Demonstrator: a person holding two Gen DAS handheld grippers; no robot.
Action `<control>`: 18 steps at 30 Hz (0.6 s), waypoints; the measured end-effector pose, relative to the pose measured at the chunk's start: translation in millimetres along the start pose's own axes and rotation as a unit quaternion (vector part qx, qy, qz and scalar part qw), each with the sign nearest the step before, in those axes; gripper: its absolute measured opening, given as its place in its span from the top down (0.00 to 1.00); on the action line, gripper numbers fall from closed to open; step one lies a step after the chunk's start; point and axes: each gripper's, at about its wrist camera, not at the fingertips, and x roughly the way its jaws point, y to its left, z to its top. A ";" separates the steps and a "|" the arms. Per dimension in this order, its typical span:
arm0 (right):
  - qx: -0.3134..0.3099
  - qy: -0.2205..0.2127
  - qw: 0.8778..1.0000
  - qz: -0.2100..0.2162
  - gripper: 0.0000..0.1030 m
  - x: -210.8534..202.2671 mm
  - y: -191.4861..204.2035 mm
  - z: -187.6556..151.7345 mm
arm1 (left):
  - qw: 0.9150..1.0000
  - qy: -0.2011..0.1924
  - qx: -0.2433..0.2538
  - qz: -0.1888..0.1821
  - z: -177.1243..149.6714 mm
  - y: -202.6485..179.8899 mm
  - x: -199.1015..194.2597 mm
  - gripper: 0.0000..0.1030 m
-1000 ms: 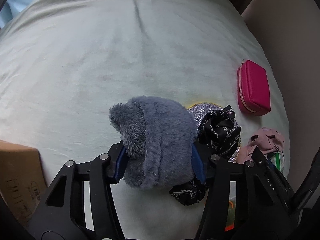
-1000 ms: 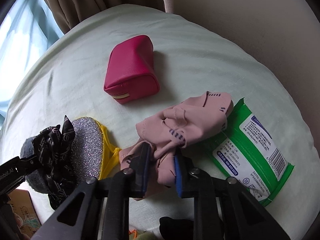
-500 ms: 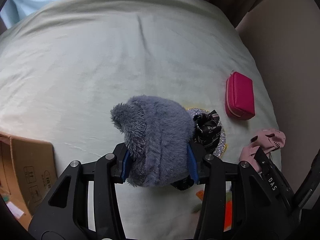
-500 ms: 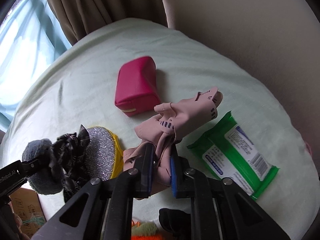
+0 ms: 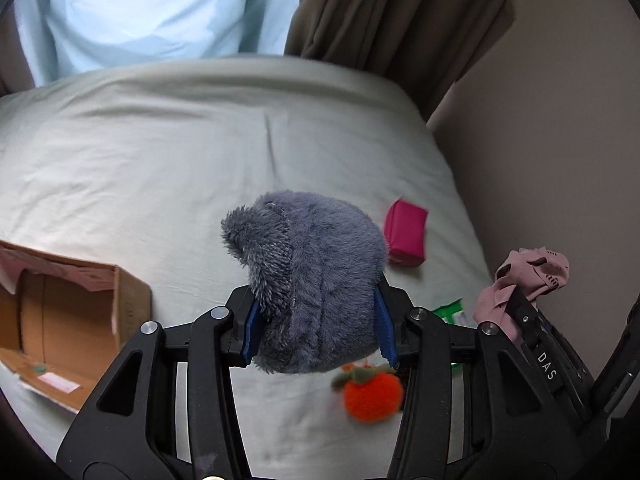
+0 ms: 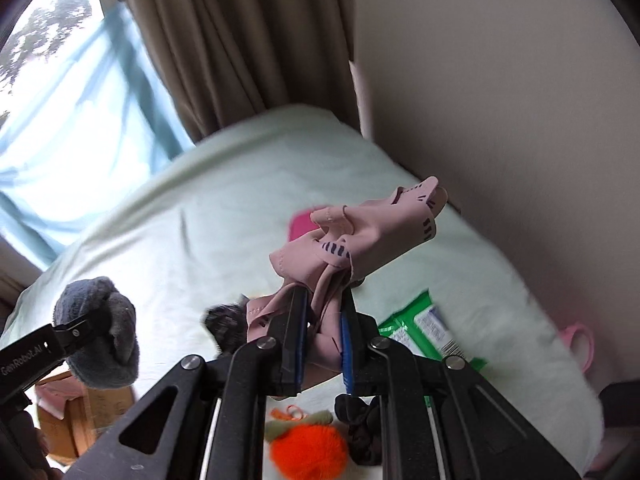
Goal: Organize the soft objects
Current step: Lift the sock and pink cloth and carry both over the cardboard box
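Your left tongs (image 5: 316,330) clamp a grey fuzzy hat (image 5: 316,280) above the pale green bed (image 5: 160,168). Your right tongs (image 6: 322,328) pinch a pink cloth (image 6: 360,240) above a green wipes packet (image 6: 420,326) and an orange plush (image 6: 308,454).

One grey furry piece (image 5: 316,284) sits between the left claw's pads. One pink patterned cloth (image 6: 352,248) sits between the right claw's pads. Below the claws lie one orange plush fruit (image 6: 308,452), one dark scrunchie (image 6: 362,436) just right of it, one green wipes pack (image 6: 424,328), and one magenta pouch (image 5: 406,236) farther out. One cardboard box (image 5: 68,320) stands left of the left claw.
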 end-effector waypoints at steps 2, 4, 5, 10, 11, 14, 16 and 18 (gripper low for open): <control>-0.018 -0.007 1.000 0.005 0.87 -25.4 8.1 9.5 | 1.000 -0.014 -0.005 -0.001 3.5 -1.4 -30.2 0.59; -0.030 -0.012 0.999 0.015 0.87 -49.5 15.7 18.7 | 0.999 -0.029 -0.012 -0.001 7.0 0.8 -61.7 0.59; -0.039 -0.015 0.999 0.019 0.87 -61.2 21.2 22.8 | 0.999 -0.037 -0.015 0.000 8.6 1.1 -73.8 0.59; -0.088 -0.037 0.994 0.055 0.87 -122.2 55.7 35.8 | 0.997 -0.073 -0.036 0.005 16.1 22.0 -135.5 0.59; -0.094 -0.040 0.993 0.062 0.87 -130.0 61.2 37.7 | 0.996 -0.078 -0.040 0.006 17.5 28.2 -145.1 0.59; -0.116 -0.057 0.988 0.082 0.87 -158.2 90.7 37.6 | 0.994 -0.095 -0.047 0.014 16.8 52.3 -172.7 0.59; -0.126 -0.066 0.985 0.096 0.87 -173.9 112.4 34.2 | 0.993 -0.103 -0.048 0.022 15.4 71.7 -189.5 0.59; -0.133 -0.069 0.983 0.106 0.87 -181.2 131.5 30.8 | 0.993 -0.106 -0.045 0.026 13.5 92.1 -199.1 0.59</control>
